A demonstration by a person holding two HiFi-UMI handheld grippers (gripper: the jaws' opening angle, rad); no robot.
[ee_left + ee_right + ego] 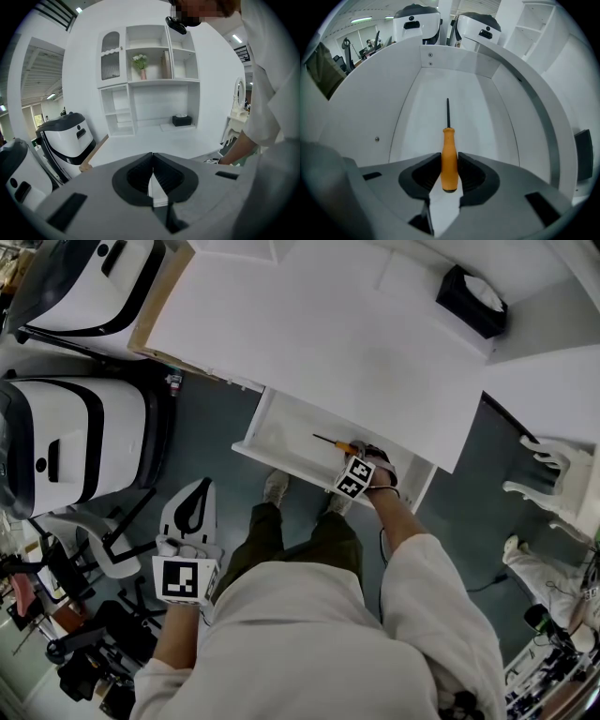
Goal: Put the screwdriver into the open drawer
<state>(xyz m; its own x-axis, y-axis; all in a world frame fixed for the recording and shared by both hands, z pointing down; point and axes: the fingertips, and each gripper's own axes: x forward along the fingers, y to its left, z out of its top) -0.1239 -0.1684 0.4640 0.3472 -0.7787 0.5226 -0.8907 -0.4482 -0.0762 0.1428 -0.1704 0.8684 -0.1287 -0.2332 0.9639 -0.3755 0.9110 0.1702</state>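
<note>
A screwdriver (336, 442) with an orange handle and a thin dark shaft is inside the open white drawer (272, 457). My right gripper (354, 452) reaches down into the drawer and is shut on the handle. In the right gripper view the handle (449, 159) sits between both pads of the right gripper (449, 165), and the shaft points along the drawer floor toward the back wall (454, 65). My left gripper (195, 493) hangs low at the left, away from the drawer, shut and holding nothing. In the left gripper view its pads (153, 159) meet.
The white desk top (328, 334) lies above the drawer, with a black tissue box (471, 301) at its far right. Two white-and-black machines (75, 437) stand at the left. A white ornate chair (553, 474) is at the right. The person's legs and shoes (276, 487) are below the drawer.
</note>
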